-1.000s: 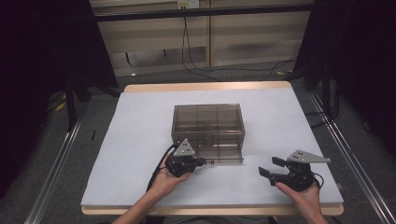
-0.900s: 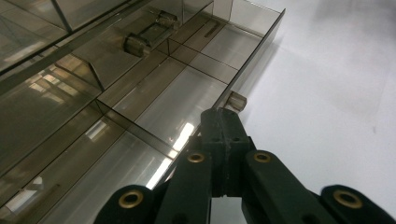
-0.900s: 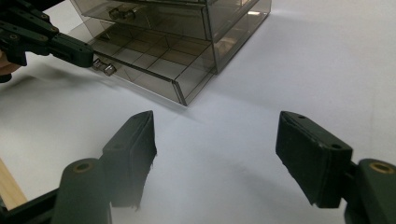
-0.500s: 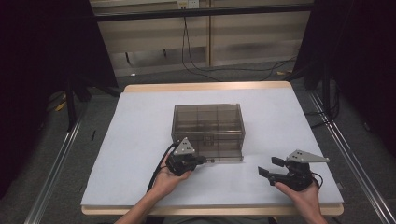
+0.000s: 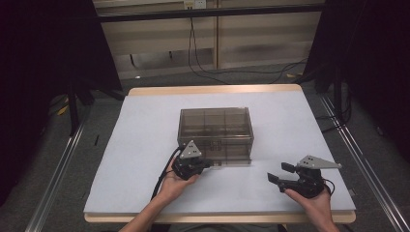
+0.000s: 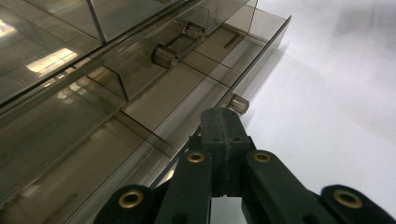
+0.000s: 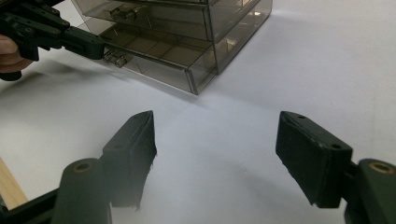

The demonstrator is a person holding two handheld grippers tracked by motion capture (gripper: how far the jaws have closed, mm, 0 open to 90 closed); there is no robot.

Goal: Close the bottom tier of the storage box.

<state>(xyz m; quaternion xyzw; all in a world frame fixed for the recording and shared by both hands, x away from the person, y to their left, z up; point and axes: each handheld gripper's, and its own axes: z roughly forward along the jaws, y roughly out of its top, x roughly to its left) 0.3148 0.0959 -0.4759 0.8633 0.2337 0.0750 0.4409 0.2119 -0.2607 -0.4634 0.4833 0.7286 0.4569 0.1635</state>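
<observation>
1. A smoky-brown, see-through plastic drawer cabinet (image 5: pixel 215 130) stands near the middle of the white-covered bench (image 5: pixel 135 145), with its front turned toward the person.
2. Its bottom drawer (image 6: pixel 187 93) is pulled partway out of the cabinet; the drawer's clear dividers and small round knob (image 6: pixel 239 103) show in the left claw view.
3. The left claw (image 5: pixel 212 164) is at the front of that open drawer, its black jaws pressed together. In the left claw view the tips meet at the drawer's front edge just beside the knob; whether they pinch the wall or only touch it cannot be told.
4. The person's left hand (image 5: pixel 176 181) grips the claw's body, and a black cable (image 5: pixel 162 176) trails back from it across the bench.
5. The right claw (image 5: pixel 279 175) sits well apart, to the cabinet's right near the front bench edge, jaws spread wide with nothing between them.
6. In the right claw view both black pads (image 7: pixel 135 149) frame bare white bench, the cabinet farther off.
7. A grey three-cornered plate (image 5: pixel 316 163) tops the right claw.
</observation>
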